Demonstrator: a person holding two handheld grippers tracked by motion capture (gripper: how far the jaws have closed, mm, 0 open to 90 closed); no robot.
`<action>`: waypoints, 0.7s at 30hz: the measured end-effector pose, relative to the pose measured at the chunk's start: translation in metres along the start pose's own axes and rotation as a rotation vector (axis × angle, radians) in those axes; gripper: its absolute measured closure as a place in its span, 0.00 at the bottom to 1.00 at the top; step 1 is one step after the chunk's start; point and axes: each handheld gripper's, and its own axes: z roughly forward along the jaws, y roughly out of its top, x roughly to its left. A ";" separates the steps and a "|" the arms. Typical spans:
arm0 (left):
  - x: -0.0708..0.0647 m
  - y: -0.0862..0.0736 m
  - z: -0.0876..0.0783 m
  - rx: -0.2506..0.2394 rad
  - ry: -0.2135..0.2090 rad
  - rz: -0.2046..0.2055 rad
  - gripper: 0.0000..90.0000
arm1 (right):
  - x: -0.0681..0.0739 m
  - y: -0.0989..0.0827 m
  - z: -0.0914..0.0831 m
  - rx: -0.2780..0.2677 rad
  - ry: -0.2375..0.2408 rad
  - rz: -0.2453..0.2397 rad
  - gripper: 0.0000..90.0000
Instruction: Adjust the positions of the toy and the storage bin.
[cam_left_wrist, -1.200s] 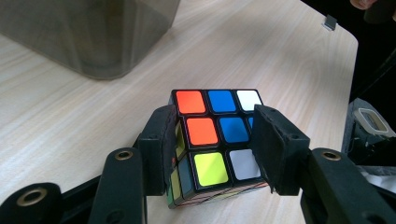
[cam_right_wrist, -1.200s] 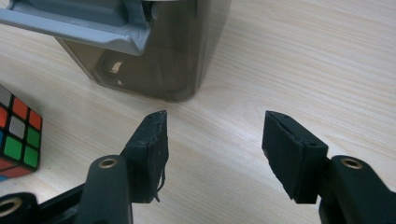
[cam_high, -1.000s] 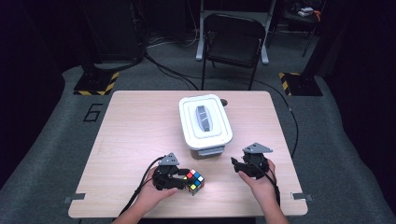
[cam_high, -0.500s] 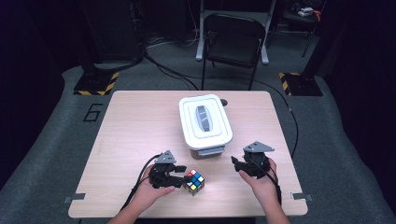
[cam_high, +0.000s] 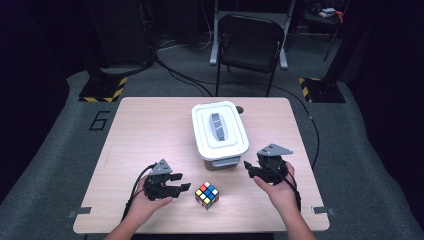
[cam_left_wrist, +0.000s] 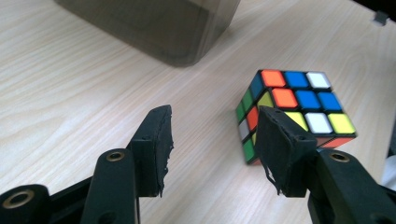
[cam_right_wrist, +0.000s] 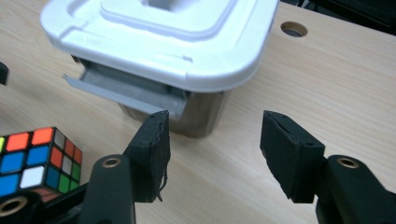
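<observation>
A scrambled colour cube rests on the wooden table near its front edge. My left gripper lies just left of it, apart from it. In the left gripper view the cube stands beyond the right jaw; this gripper is open, its jaws have just been opening, and nothing is between them. A white-lidded plastic box sits mid-table. My right gripper hovers at its front right corner, open and empty. From the right gripper I see the box ahead and the cube at the left.
The box's grey latch flap hangs open on its near side. A round hole pierces the table behind the box. A black folding chair and floor cables stand beyond the far edge.
My left gripper has let go of the cube and drawn back to the left, while the cube stays on the table. The right gripper has lifted slightly.
</observation>
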 end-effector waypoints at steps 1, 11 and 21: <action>0.000 -0.002 0.001 -0.002 0.005 -0.002 0.51 | 0.000 0.003 0.000 -0.004 0.005 0.001 0.47; 0.012 -0.010 -0.002 0.011 0.061 -0.010 0.51 | 0.004 0.032 -0.002 -0.042 0.101 0.038 0.47; 0.029 -0.016 -0.008 0.011 0.104 -0.083 0.50 | 0.011 0.058 0.012 -0.040 0.086 -0.007 0.49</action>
